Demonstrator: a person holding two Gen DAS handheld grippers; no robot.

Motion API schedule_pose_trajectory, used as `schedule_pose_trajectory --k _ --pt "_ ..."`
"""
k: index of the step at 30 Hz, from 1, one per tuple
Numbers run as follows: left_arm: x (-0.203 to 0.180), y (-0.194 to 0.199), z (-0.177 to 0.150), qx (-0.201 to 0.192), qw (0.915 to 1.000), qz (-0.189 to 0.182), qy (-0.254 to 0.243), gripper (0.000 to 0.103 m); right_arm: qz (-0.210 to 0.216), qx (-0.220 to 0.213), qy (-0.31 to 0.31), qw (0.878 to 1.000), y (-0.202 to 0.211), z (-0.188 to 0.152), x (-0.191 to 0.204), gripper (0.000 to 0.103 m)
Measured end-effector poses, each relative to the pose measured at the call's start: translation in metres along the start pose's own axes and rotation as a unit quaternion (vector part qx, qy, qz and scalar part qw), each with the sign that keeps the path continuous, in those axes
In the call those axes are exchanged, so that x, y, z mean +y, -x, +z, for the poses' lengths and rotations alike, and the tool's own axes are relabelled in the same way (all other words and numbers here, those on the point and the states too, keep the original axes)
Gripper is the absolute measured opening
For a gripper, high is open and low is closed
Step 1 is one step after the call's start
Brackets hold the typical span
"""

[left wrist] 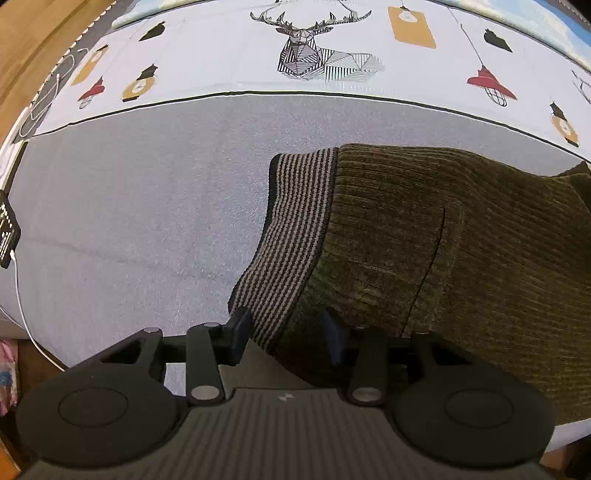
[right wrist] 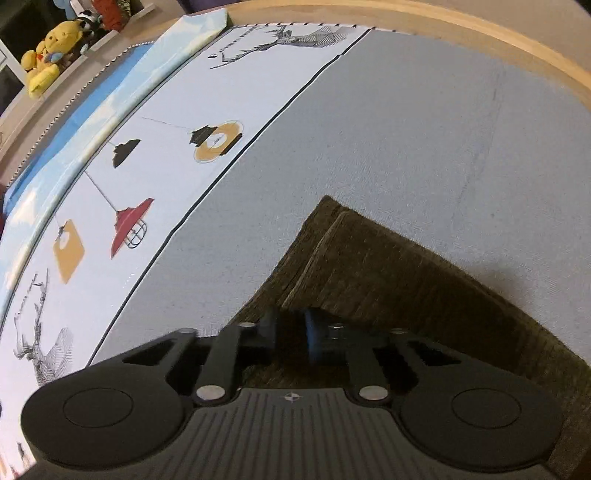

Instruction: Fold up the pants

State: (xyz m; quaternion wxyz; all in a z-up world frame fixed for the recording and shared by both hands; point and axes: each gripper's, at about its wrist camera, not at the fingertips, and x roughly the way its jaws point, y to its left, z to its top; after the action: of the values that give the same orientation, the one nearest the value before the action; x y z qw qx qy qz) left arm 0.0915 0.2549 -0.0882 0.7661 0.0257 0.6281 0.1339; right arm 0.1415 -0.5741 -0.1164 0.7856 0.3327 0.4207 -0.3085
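Olive corduroy pants (left wrist: pixel 443 240) lie on a grey bed sheet (left wrist: pixel 147 203), with their striped waistband (left wrist: pixel 291 229) toward the left. My left gripper (left wrist: pixel 286 328) points down over the near corner of that waistband. Its fingers stand apart on either side of the corner, so it is open. In the right wrist view the folded leg end of the pants (right wrist: pixel 388 266) lies on the sheet (right wrist: pixel 406 129). My right gripper (right wrist: pixel 291 330) is on the near edge of that fabric. Its fingers stand close together, with a fold of the cloth pinched in the narrow dark gap.
A patterned blanket (left wrist: pixel 314 48) with a deer and lamps covers the far side of the bed. A phone (left wrist: pixel 7 232) on a white cable (left wrist: pixel 26 314) lies at the left edge. A wooden frame (right wrist: pixel 480 26) rims the bed. A yellow plush toy (right wrist: pixel 51 51) sits on a shelf.
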Motion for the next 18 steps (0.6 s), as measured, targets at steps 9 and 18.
schedule_pose_trajectory --k 9,18 --pt "0.015 0.020 0.009 -0.051 0.9965 -0.049 0.045 0.048 0.079 -0.047 -0.121 0.988 0.021 0.019 -0.028 0.001" --pt "0.004 0.056 0.017 -0.137 0.9820 -0.124 0.038 0.048 0.046 -0.068 -0.077 0.994 0.027 0.007 -0.031 0.004"
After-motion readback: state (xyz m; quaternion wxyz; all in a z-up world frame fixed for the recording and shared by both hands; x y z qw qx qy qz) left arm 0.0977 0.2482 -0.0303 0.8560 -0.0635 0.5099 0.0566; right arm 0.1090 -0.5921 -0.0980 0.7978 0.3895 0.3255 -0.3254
